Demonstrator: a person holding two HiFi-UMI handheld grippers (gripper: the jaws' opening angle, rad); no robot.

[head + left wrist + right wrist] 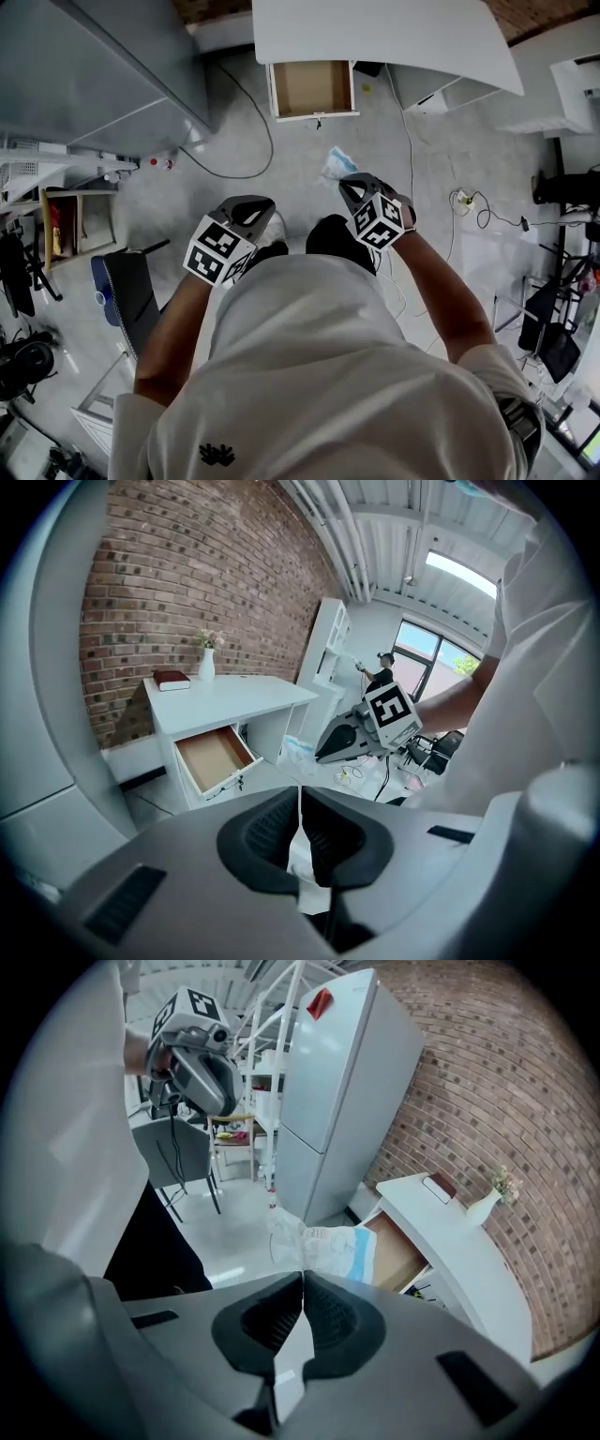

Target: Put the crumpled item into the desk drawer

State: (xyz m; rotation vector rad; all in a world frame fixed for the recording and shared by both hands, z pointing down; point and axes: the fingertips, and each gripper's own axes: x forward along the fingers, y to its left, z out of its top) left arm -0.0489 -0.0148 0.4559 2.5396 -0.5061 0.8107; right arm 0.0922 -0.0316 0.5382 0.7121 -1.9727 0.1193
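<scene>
Floor [225,131] stretches to the open drawer [312,89]. The right hand-held gripper [352,182] pinches the crumpled bag [337,164] by its edge, so it could slip. The left hand-held gripper [251,202] is closed and empty.

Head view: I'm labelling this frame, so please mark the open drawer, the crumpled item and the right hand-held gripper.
open drawer [312,89], head view, bare brown bottom inside it.
crumpled item [337,163], head view, middle of its white and blue wad.
right hand-held gripper [349,182], head view, between its fingertips.
</scene>
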